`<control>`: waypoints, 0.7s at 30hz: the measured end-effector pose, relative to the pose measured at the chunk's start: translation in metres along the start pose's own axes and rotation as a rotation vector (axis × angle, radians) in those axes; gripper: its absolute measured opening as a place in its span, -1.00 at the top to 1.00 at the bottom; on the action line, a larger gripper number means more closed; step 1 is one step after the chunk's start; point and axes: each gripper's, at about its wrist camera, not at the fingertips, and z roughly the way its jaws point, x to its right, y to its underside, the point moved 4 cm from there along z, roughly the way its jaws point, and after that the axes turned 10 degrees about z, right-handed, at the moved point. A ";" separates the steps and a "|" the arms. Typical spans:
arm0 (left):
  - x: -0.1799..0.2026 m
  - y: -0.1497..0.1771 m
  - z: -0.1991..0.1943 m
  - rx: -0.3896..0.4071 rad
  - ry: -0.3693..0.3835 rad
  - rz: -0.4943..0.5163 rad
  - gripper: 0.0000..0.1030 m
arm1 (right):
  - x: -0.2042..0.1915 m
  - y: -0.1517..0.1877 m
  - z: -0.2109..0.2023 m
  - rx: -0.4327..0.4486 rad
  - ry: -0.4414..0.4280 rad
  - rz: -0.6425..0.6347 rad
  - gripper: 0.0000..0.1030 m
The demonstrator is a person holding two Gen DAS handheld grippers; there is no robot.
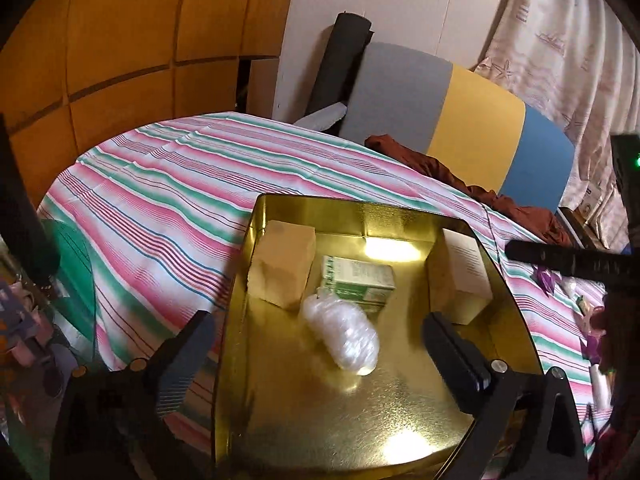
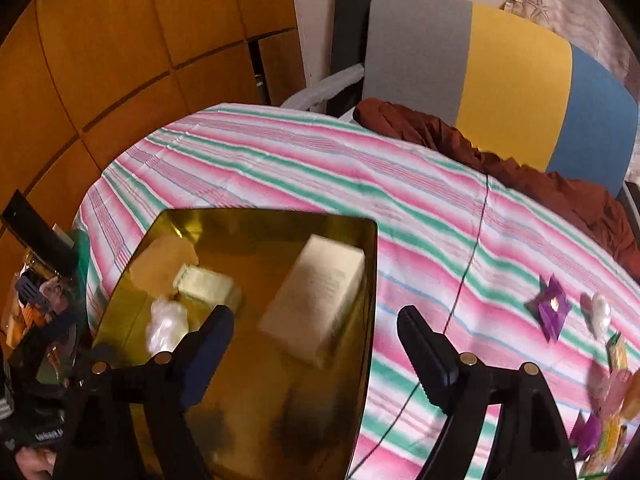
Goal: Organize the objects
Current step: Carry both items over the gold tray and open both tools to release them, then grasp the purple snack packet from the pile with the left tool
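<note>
At the far left, beyond the edge of the striped cloth [image 1: 168, 184], sits a dim clutter of small things, too blurred to name. The cloth covers the table in pink, green and white bands.

The gold tin [image 1: 256, 264] lies open on the cloth, near the viewer and left of the table's middle. Inside it, at the far left corner, stands a tan box [image 1: 284, 262]. Just right of that is a green-and-white carton [image 1: 358, 282], and a clear plastic bundle [image 1: 342, 334] lies touching the carton's near side. Against the tin's right wall stands a white box [image 1: 460, 276] with small print on its face.

The left gripper [image 1: 318, 346] hovers over the near half of the tin with its jaws spread wide; nothing is pressed between them, though the plastic bundle lies below in the gap. The right gripper [image 2: 316, 332] is also spread, one finger over the tin and the other over the cloth, straddling the tin's right wall and gripping nothing.

Further right a thin dark cord [image 2: 472, 256] runs across the cloth from far to near. Beyond it, well apart from the tin, lie purple wrappers [image 2: 550, 306], a small white item [image 2: 598, 316] and more bright packets near the right edge.

At the far right, a rust-brown cloth [image 2: 500, 148] is heaped at the table's far edge before a grey, yellow and blue panel [image 2: 516, 80].
</note>
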 end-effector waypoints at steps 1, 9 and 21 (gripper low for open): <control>0.002 0.000 -0.002 0.000 -0.010 0.006 -1.00 | 0.001 0.006 -0.002 -0.002 0.003 0.003 -0.67; 0.015 -0.008 -0.020 0.044 -0.065 0.038 -1.00 | 0.011 0.035 -0.024 0.075 0.034 0.028 -0.79; 0.046 -0.010 -0.038 0.091 -0.025 0.110 -1.00 | 0.030 0.060 -0.054 0.161 0.105 0.057 -0.89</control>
